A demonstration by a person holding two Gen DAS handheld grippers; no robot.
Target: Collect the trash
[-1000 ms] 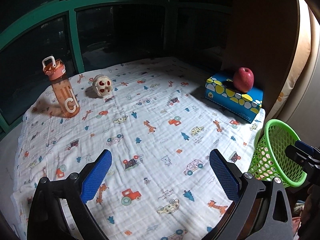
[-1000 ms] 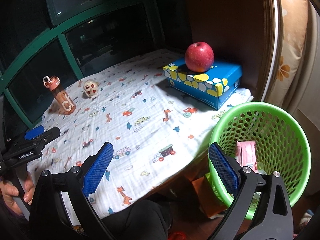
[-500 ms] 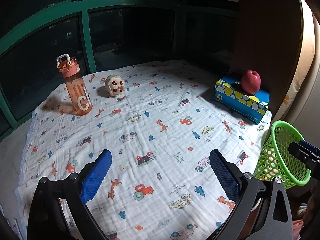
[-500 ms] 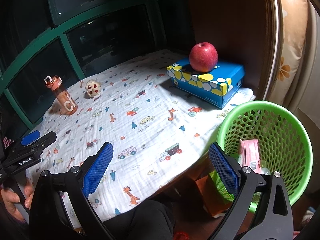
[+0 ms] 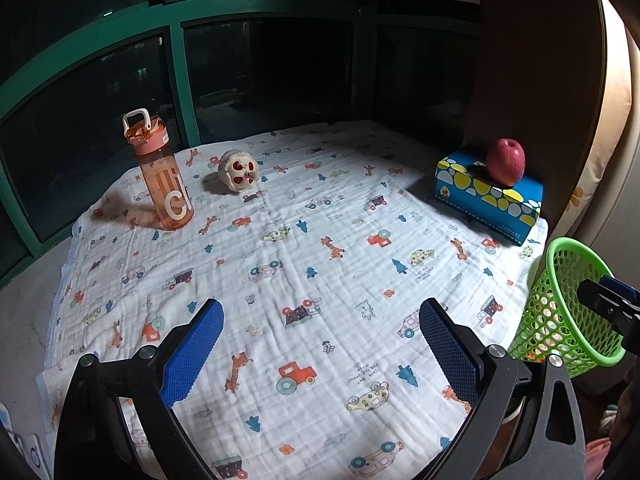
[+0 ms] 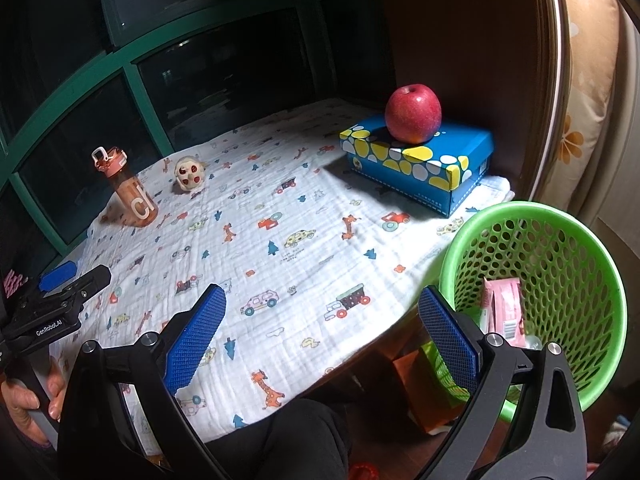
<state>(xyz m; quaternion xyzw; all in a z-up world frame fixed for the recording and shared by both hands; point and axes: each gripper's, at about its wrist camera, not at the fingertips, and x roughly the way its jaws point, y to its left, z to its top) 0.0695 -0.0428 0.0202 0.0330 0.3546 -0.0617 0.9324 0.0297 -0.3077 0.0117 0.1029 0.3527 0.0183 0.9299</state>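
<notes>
Left gripper (image 5: 320,344) and right gripper (image 6: 320,340) gape empty, seemingly hovering over the cloth (image 5: 320,240)

A red apple (image 6: 413,113) sits atop a blue box (image 6: 416,160) at the table's far right corner, a green basket (image 6: 576,240) holding pink wrappers (image 6: 502,304) nearby.

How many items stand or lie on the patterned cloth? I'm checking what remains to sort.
4: bottle far left, skull-like toy beside it, blue box far right, apple atop the box.
</notes>
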